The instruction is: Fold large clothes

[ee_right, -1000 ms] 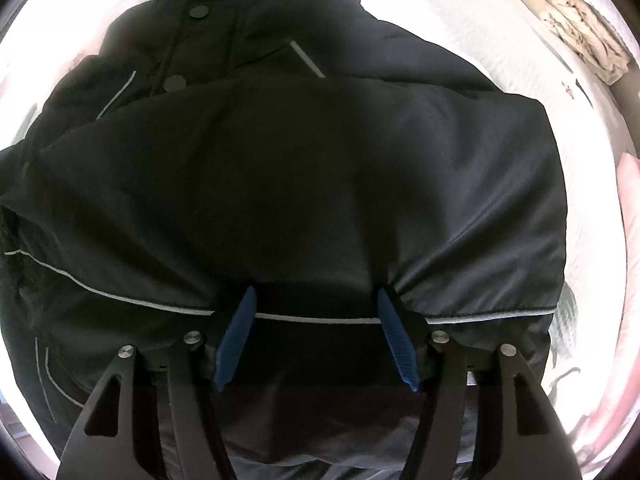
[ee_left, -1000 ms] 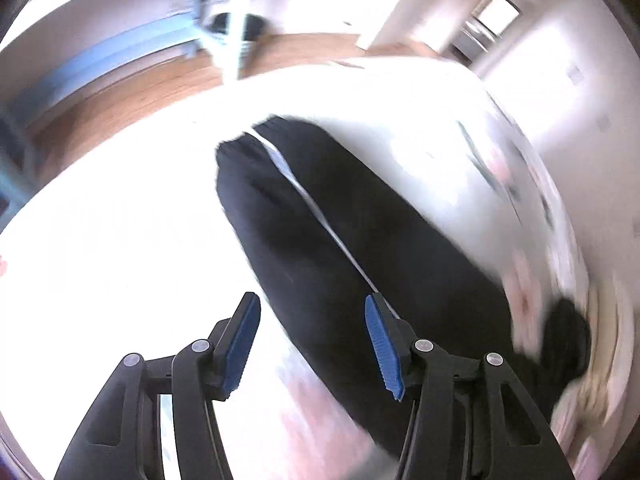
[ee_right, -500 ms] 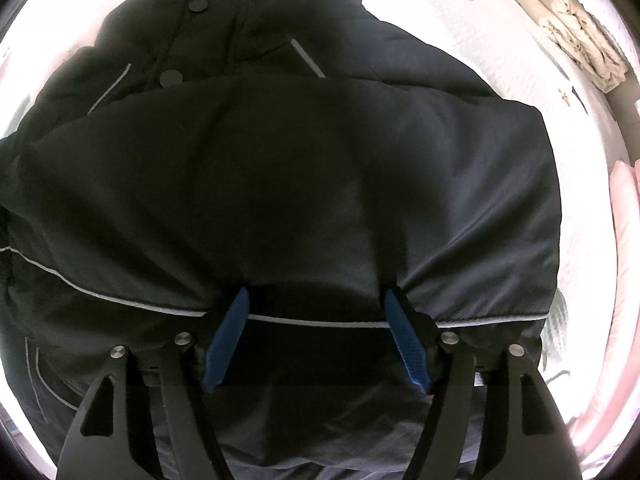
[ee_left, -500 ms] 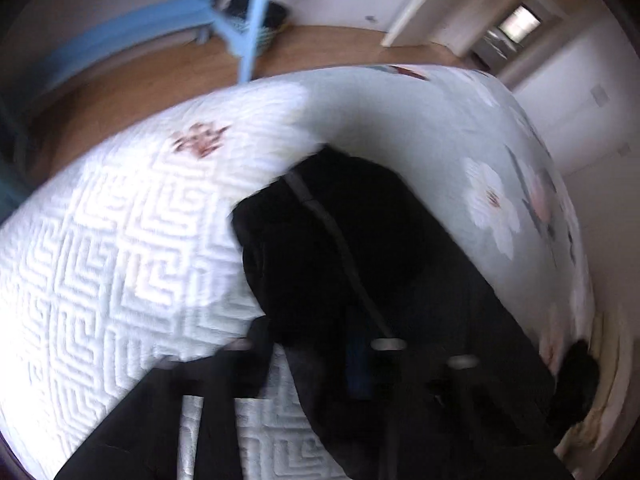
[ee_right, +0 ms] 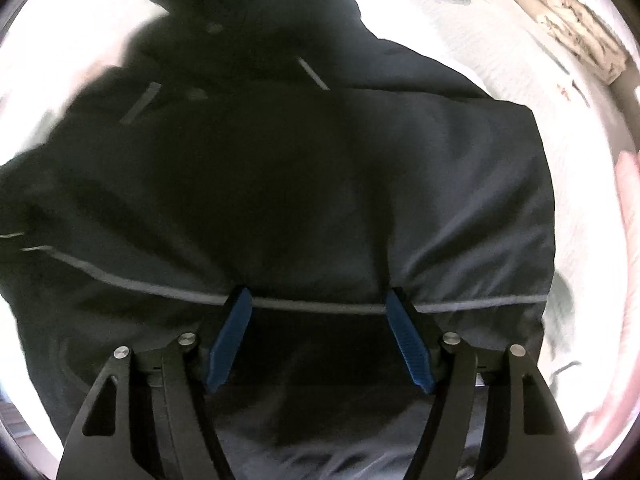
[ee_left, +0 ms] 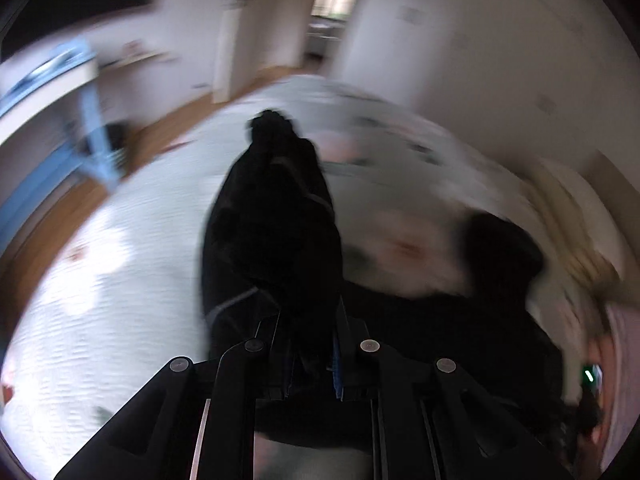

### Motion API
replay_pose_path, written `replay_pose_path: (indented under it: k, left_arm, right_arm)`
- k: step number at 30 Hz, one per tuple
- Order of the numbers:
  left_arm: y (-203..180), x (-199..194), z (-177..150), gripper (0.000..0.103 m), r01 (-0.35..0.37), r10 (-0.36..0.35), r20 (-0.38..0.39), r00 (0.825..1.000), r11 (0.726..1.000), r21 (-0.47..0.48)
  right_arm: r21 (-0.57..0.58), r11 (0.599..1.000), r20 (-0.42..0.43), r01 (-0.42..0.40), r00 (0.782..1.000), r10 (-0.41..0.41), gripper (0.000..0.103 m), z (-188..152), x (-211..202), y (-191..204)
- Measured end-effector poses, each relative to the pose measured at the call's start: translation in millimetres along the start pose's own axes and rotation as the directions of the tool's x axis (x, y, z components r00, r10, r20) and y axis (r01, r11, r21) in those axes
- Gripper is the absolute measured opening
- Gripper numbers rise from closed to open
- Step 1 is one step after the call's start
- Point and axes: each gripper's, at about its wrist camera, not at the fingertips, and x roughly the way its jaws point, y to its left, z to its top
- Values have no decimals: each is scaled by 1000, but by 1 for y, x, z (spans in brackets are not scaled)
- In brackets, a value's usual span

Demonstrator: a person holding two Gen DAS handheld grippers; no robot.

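Black jacket sleeve (ee_left: 276,220) pinched in left tool (ee_left: 310,354); right tool (ee_right: 318,316) gapes over jacket (ee_right: 320,184)

matt black cloth jacket (ee_right: 320,184), textured quilt (ee_left: 100,280)

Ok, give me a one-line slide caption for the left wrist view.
Left tongs shut on the black jacket's sleeve, lifting it above the white patterned bedspread; frame motion-blurred.

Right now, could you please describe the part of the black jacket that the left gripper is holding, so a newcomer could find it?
Start at the pale quilted bedspread covering the bed, where a black padded jacket lies spread out. From its bulk, one long black sleeve rises off the bedding, clamped in the left gripper. Unlike the flat body, it is narrow, lifted, and ends in a bunched cuff.
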Motion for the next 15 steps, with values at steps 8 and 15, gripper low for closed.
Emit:
replay_pose_path:
  k: [8,15]
  left_arm:
    - [-196,4,-66,15,361,-354,-74,932,919,157]
    - [-315,99,-156,16,416,-348,-291,891,883,220]
  right_arm:
    - [10,995,38,-103,994,102,73,-43,-42,-13]
    - [25,996,49,-80,996,79,73,-60,-56,-52]
